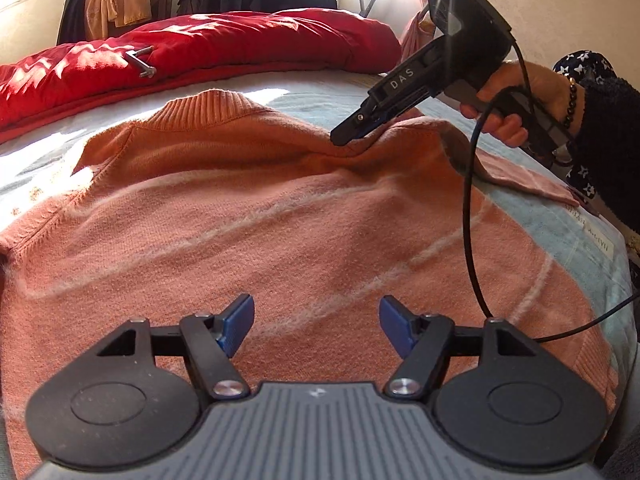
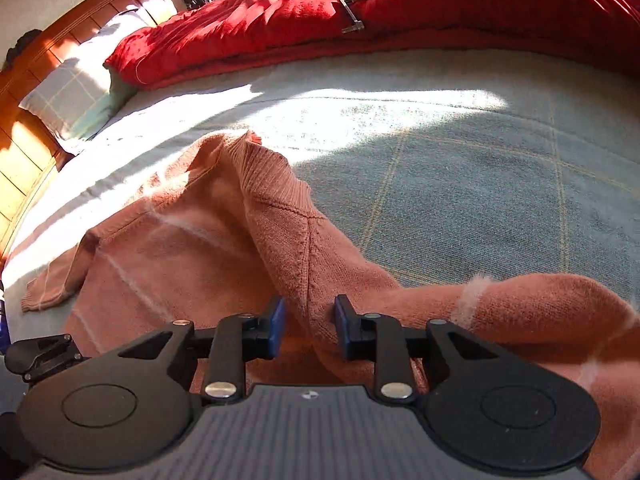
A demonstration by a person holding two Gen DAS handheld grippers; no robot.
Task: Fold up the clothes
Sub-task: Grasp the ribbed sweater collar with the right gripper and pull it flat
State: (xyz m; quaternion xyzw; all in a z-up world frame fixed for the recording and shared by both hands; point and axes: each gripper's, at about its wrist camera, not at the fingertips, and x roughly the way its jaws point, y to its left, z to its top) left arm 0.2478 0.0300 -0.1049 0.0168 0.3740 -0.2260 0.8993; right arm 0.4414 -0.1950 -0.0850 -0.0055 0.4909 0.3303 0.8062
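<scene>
Right gripper (image 2: 308, 328) pinches my orange sweater's (image 1: 280, 216) shoulder; left gripper (image 1: 316, 326) hovers wide open, empty; sweater mostly flat, folds remain.

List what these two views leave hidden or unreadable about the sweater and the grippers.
- Sweater hem: left wrist view, covered by the left gripper body and cut by the bottom edge.
- Right sleeve: right wrist view, runs off the right edge; cuff unseen.
- Label print on the bedspread: left wrist view, too small to read.
- Right gripper grip: fabric lies between the fingers; contact hidden by folds.
</scene>
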